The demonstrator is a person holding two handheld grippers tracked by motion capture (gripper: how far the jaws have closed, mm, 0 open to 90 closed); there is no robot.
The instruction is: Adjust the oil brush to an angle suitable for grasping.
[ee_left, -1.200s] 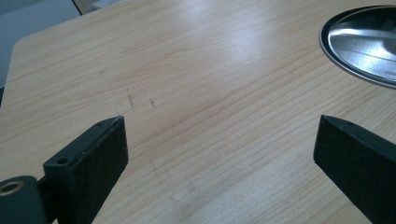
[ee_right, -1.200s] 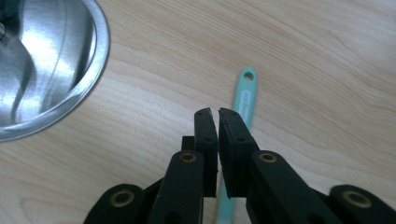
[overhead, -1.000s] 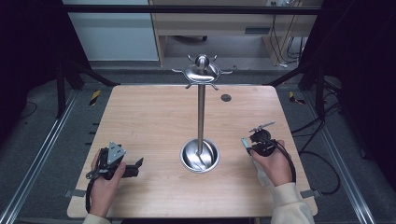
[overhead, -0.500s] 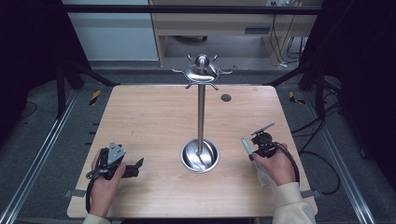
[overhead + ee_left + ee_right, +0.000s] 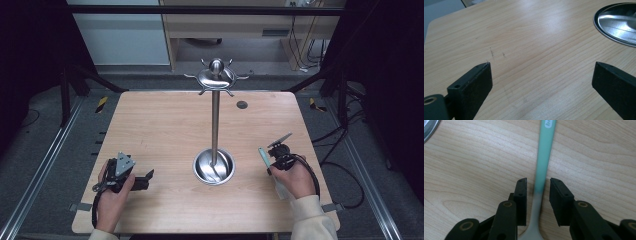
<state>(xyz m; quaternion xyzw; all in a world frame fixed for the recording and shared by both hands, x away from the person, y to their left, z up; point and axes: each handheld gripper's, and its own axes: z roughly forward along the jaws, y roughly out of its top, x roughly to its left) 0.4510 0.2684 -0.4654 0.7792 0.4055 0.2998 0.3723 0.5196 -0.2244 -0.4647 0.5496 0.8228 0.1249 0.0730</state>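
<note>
Listing what we see at the right gripper (image 5: pixel 537 186): a mint-green-handled utensil (image 5: pixel 544 157) lies on the wooden table (image 5: pixel 474 170), its stem running straight out between the jaws. The jaws have just been closing; narrow gaps seem to remain either side, so we read no grip, though the view is soft. Its head end passes under the gripper. Left gripper (image 5: pixel 541 75): jaws wide apart, bare wood between; steel stand base (image 5: pixel 616 23) ahead to its right.
</note>
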